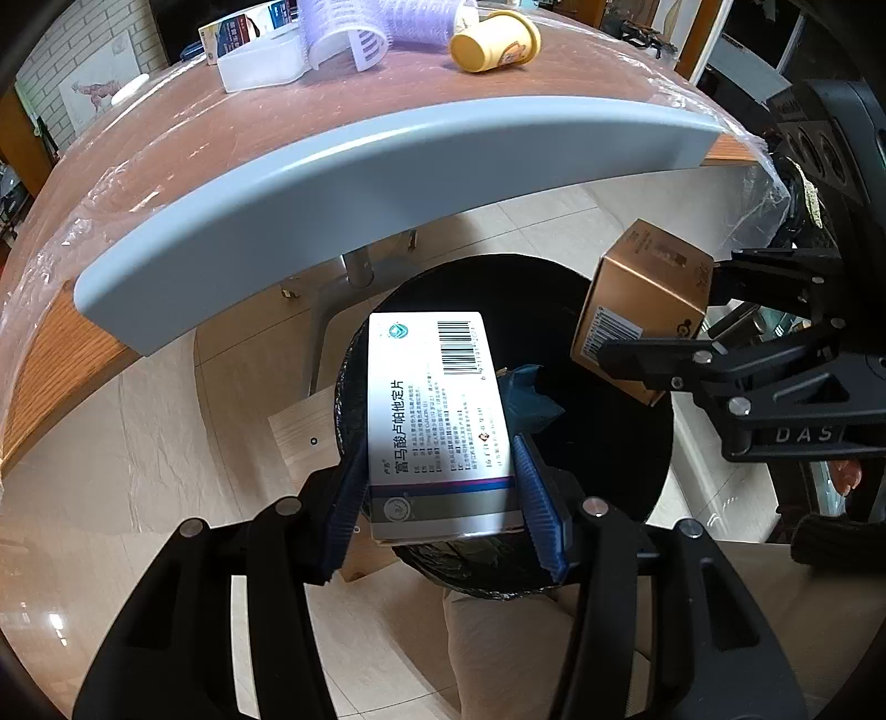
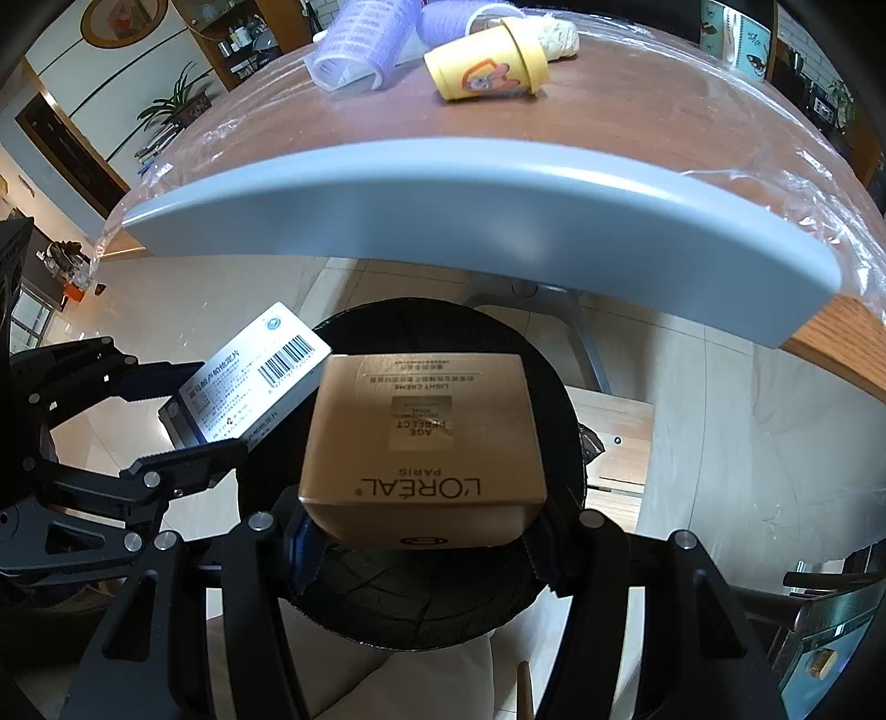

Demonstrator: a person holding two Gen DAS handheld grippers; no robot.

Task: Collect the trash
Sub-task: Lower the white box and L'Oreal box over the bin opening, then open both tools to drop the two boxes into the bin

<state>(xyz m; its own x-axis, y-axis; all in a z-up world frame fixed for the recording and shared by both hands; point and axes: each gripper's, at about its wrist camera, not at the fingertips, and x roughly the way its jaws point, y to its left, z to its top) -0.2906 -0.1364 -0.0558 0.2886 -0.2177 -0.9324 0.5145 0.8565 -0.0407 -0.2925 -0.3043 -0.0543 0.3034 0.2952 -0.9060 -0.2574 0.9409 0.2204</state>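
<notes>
1. My left gripper (image 1: 443, 487) is clamped on the white medicine box (image 1: 437, 410), blue pads squeezing both sides.
2. My right gripper (image 2: 426, 543) is pinching a gold L'Oréal box (image 2: 423, 437).
3. Right under both sits the black-lined trash bin (image 2: 559, 399).
4. Further out ahead, on the table (image 1: 232, 144), there's a tipped yellow cup (image 1: 493, 36).

A wooden table (image 2: 637, 111) with a grey front edge and a clear plastic cover stands over a glossy floor (image 2: 747, 443) of pale tiles. Behind it, a potted plant (image 2: 174, 105) stands by a white wall, and a white brick wall (image 1: 72, 66) carries a picture.
</notes>
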